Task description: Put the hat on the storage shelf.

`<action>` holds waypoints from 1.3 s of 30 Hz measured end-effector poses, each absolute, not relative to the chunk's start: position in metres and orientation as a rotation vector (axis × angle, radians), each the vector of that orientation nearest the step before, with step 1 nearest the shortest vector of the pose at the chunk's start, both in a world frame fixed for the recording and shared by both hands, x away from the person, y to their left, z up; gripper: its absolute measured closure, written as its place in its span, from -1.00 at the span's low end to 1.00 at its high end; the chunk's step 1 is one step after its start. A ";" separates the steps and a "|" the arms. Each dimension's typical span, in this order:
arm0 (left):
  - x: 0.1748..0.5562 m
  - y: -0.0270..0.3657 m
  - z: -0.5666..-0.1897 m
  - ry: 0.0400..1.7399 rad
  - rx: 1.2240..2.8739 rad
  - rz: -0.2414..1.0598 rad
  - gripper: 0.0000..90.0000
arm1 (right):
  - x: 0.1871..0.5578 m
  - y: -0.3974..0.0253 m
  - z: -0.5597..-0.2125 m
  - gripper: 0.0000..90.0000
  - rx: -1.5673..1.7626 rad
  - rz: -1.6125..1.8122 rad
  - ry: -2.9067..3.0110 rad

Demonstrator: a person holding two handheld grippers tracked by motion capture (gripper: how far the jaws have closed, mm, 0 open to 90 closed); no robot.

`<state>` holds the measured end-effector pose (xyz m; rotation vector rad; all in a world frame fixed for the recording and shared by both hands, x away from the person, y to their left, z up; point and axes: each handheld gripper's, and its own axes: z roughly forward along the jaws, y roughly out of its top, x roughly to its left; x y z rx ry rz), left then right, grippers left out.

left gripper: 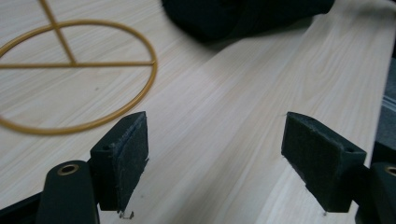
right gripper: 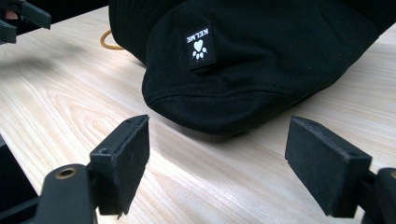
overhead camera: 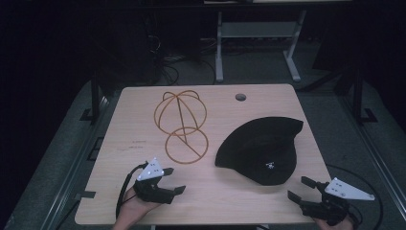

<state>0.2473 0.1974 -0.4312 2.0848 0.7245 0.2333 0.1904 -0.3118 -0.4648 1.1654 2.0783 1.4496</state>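
The black hat (overhead camera: 262,147) is lying flat on the counter (overhead camera: 124,143), toward four o'clock of the counter's middle, its small white paw label (right gripper: 199,46) facing the near edge. Nothing is holding it; it is resting loose, crown slumped, brim edge touching the wood. At about nine o'clock from the hat, just beside it, the gold wire hat stand (overhead camera: 182,125) is lying on its side, its round base ring (left gripper: 79,77) flat on the counter and its domed cage pointing toward twelve o'clock.

The right gripper (overhead camera: 302,189) is hovering near the counter's near edge at about five o'clock from the hat, jaws standing wide apart and aimed at the brim, with bare wood between them. The left gripper (overhead camera: 173,179) is waiting at about six o'clock from the stand's ring, jaws likewise spread and holding nothing.

Judging by this layout, the work is only beginning: the hat is not yet gripped and the stand is not yet upright. Grasping, lifting and placing the hat over the stand's dome probably all remain to be done.
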 end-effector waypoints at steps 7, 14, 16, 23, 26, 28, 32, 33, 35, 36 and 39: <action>0.250 0.185 -0.425 0.684 2.079 0.210 -0.51 | 0.190 -0.313 -0.465 -0.53 1.172 1.462 2.066; 0.254 0.163 -0.421 0.623 2.111 0.199 -0.51 | 0.191 -0.313 -0.465 -0.53 1.167 1.468 2.070; 0.256 0.154 -0.418 0.600 2.124 0.200 -0.51 | 0.191 -0.313 -0.466 -0.53 1.167 1.470 2.076; 0.259 0.131 -0.410 0.544 2.151 0.191 -0.50 | 0.191 -0.314 -0.466 -0.53 1.173 1.486 2.064; 0.262 0.123 -0.407 0.531 2.153 0.185 -0.50 | 0.191 -0.313 -0.465 -0.53 1.165 1.480 2.070; 0.264 0.118 -0.406 0.528 2.153 0.174 -0.50 | 0.191 -0.314 -0.465 -0.53 1.167 1.486 2.064; 0.267 0.107 -0.405 0.502 2.167 0.174 -0.50 | 0.192 -0.314 -0.466 -0.53 1.166 1.489 2.069; 0.268 0.104 -0.405 0.498 2.168 0.174 -0.50 | 0.192 -0.314 -0.466 -0.53 1.166 1.489 2.069; 0.271 0.099 -0.405 0.496 2.164 0.173 -0.50 | 0.191 -0.315 -0.465 -0.53 1.161 1.489 2.067; 0.272 0.096 -0.404 0.493 2.166 0.175 -0.51 | 0.191 -0.315 -0.466 -0.53 1.165 1.495 2.063; 0.276 0.087 -0.402 0.479 2.173 0.175 -0.52 | 0.191 -0.316 -0.466 -0.53 1.172 1.503 2.062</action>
